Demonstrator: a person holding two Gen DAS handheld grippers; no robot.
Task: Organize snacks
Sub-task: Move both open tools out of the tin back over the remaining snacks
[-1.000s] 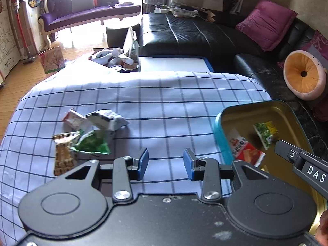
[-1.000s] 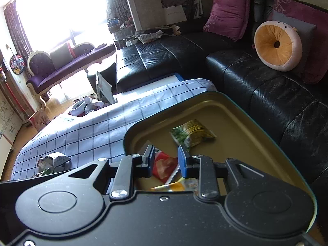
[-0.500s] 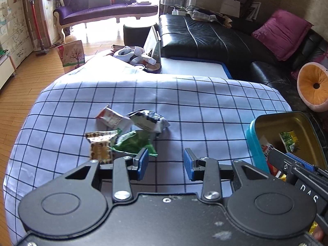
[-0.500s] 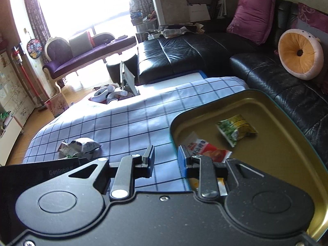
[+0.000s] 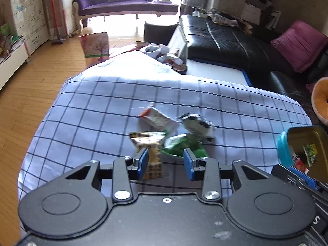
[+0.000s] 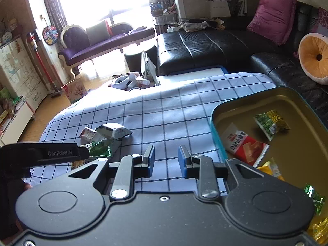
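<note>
A: Four packets lie bunched on the checked cloth (image 5: 102, 102) in the left wrist view: brown packet (image 5: 150, 149), green packet (image 5: 182, 146), white packet (image 5: 197, 124), orange-edged packet (image 5: 156, 119). A second ago they sat off to the left; now they are dead ahead.

B: Left gripper (image 5: 165, 165)?

A: Jaws apart, empty. The brown packet shows between the pads, not pinched. Tin (image 5: 284, 149) at far right.

B: Right wrist view?

A: Right gripper (image 6: 165, 161) parted, nothing held, over bare cloth. A second ago it pointed into the tin (image 6: 217, 131); now the tin sits to its right, with a red packet (image 6: 245, 146) and others inside.

B: Meaning?

A: Likely one drop done; the left lines up the next pick.
</note>
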